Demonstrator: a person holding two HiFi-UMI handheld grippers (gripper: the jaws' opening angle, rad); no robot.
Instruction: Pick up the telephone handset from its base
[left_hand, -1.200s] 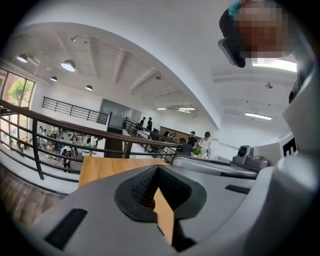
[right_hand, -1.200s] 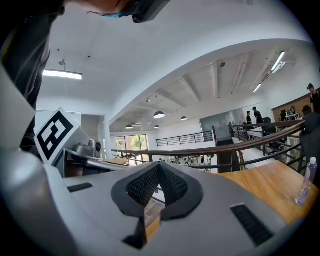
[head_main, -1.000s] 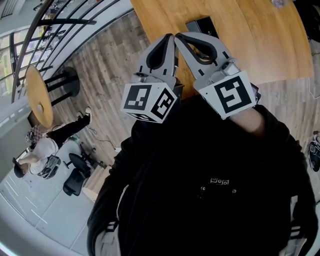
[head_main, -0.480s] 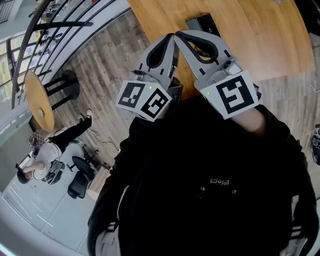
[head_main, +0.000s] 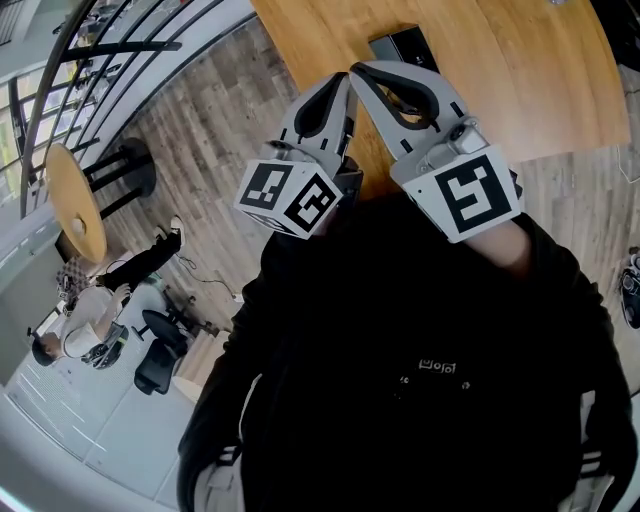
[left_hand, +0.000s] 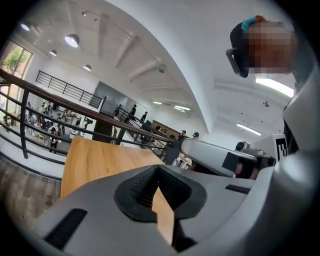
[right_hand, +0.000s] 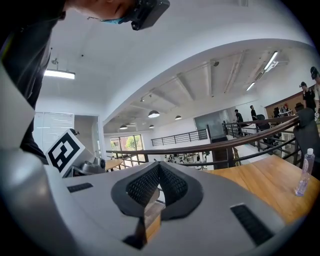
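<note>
A black telephone (head_main: 404, 44) lies on the wooden table (head_main: 520, 70), partly hidden behind the gripper tips; handset and base cannot be told apart. Both grippers are held up close under the head camera, above the table's near edge. My left gripper (head_main: 343, 80) is shut with nothing in it, its tips meeting in the left gripper view (left_hand: 159, 171). My right gripper (head_main: 358, 72) is also shut and empty, pads together in the right gripper view (right_hand: 159, 166). The two tips almost touch each other. Neither touches the telephone.
A clear water bottle (right_hand: 304, 172) stands on the table at the right. A black railing (head_main: 100, 60) runs along the balcony at left, with a round wooden side table (head_main: 70, 195) beside it. Below, a person (head_main: 85, 315) and an office chair (head_main: 155, 360) are on a lower floor.
My left gripper has rolled a little and shifted slightly, its marker cube turning. My right gripper has stayed put. Both stay shut.
</note>
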